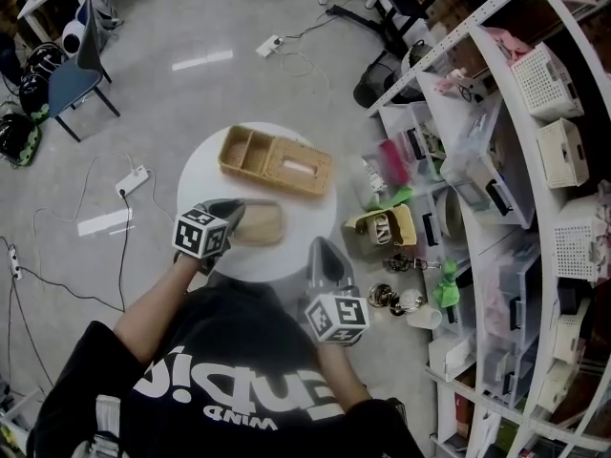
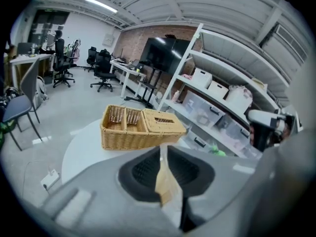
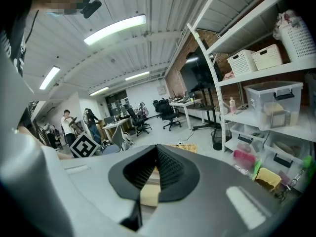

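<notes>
A wicker basket [image 1: 275,163] [image 2: 138,127] with two open compartments and a slotted lid sits at the far side of a round white table [image 1: 205,175]. A flat tan wicker piece [image 1: 263,225] lies nearer me. My left gripper [image 1: 239,208] [image 2: 162,146] is over that piece's left edge with its jaws shut. A tan strip shows through the gap behind the tips, and I cannot tell whether they touch it. My right gripper [image 1: 320,244] [image 3: 157,147] is at the table's near right edge, shut and holding nothing, pointing toward the basket [image 3: 181,147].
Metal shelving [image 1: 496,170] with plastic bins and white crates runs down the right side, close to the table. A small yellow container [image 1: 382,227] and glass jars [image 1: 396,299] stand beside it. A blue chair [image 1: 72,79], power strips and cables lie on the floor at left.
</notes>
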